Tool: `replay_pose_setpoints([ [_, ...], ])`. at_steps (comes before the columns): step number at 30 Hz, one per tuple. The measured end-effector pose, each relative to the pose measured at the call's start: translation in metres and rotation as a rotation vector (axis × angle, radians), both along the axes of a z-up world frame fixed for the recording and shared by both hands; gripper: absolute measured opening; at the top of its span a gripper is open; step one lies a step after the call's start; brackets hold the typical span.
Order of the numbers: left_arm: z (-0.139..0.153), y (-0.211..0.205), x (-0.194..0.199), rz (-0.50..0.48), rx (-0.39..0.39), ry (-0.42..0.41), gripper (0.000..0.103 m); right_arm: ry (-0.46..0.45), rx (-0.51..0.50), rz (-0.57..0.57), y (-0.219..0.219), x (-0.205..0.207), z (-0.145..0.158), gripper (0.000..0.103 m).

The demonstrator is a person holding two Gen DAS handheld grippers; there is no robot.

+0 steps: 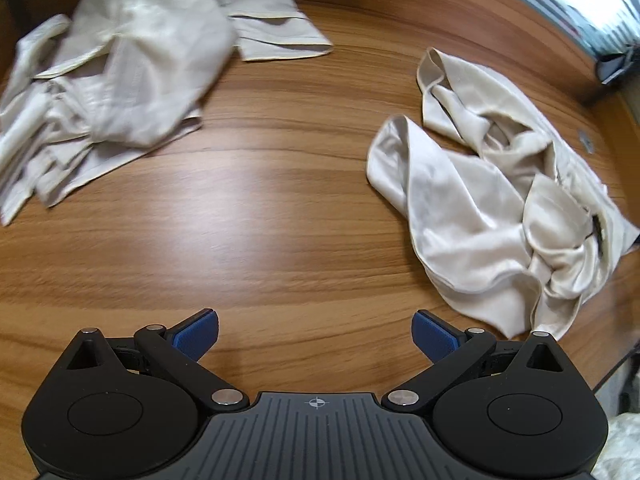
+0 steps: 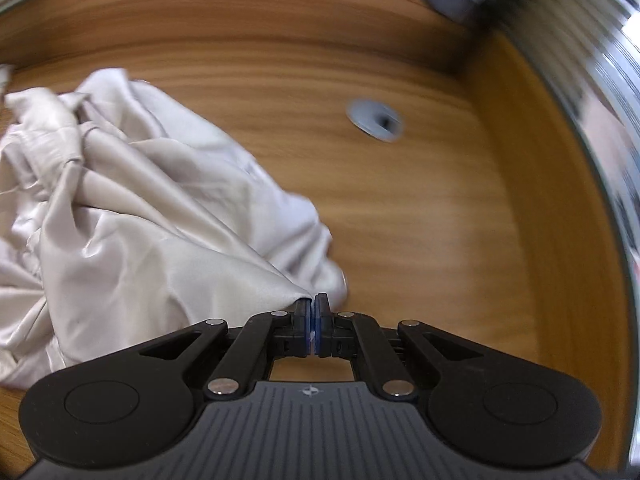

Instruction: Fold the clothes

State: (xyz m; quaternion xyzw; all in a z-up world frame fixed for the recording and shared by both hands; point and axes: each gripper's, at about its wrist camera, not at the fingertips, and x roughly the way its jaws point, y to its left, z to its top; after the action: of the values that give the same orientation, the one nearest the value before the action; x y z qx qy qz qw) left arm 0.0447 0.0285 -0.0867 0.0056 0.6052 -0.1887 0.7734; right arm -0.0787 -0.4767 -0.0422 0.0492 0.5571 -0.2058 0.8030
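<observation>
A crumpled cream satin garment (image 1: 492, 208) lies on the wooden table at the right of the left wrist view. My left gripper (image 1: 315, 334) hangs open above bare wood, well left of it, with nothing between its blue pads (image 1: 196, 336). In the right wrist view the same shiny cream garment (image 2: 132, 216) fills the left side. My right gripper (image 2: 313, 304) is shut on a pinched corner of its edge, and the cloth stretches away from the tips to the left.
A second, duller beige garment (image 1: 120, 76) lies rumpled at the far left of the wooden table (image 1: 280, 184). A round grey cable grommet (image 2: 376, 120) sits in the tabletop right of the satin cloth. The table's edge (image 2: 560, 200) curves close on the right.
</observation>
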Motion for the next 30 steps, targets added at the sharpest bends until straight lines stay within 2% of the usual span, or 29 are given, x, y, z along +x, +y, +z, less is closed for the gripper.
replay_pose_setpoints([
  [1, -0.001, -0.004, 0.002, -0.014, -0.008, 0.003, 0.103, -0.002, 0.001, -0.024, -0.003, -0.009, 0.001, 0.005],
  [3, -0.004, -0.012, 0.007, -0.048, -0.007, 0.003, 0.103, -0.017, 0.014, -0.053, 0.002, -0.024, 0.005, 0.020],
  [5, -0.007, -0.020, 0.013, -0.086, 0.007, -0.003, 0.102, -0.035, 0.035, -0.049, 0.014, -0.034, 0.011, 0.029],
  [9, -0.013, -0.031, 0.022, -0.145, 0.022, -0.013, 0.101, -0.066, 0.094, -0.011, 0.049, -0.045, 0.018, 0.034],
  [17, -0.015, -0.037, 0.039, -0.238, 0.059, -0.082, 0.098, -0.130, 0.302, 0.028, 0.124, -0.029, 0.004, 0.056],
  [19, -0.017, -0.041, 0.044, -0.262, 0.066, -0.101, 0.098, -0.142, 0.343, 0.025, 0.139, -0.022, -0.001, 0.065],
  [21, -0.018, -0.045, 0.049, -0.291, 0.064, -0.122, 0.098, -0.150, 0.360, 0.013, 0.151, -0.017, -0.005, 0.080],
  [23, -0.021, -0.050, 0.056, -0.320, 0.063, -0.138, 0.097, -0.151, 0.354, -0.018, 0.157, -0.012, -0.010, 0.082],
  [28, -0.028, -0.066, 0.072, -0.380, 0.065, -0.151, 0.078, -0.154, 0.346, -0.122, 0.156, 0.000, -0.027, 0.083],
  [30, -0.029, -0.072, 0.077, -0.403, 0.053, -0.158, 0.075, -0.156, 0.355, -0.161, 0.152, 0.004, -0.034, 0.083],
])
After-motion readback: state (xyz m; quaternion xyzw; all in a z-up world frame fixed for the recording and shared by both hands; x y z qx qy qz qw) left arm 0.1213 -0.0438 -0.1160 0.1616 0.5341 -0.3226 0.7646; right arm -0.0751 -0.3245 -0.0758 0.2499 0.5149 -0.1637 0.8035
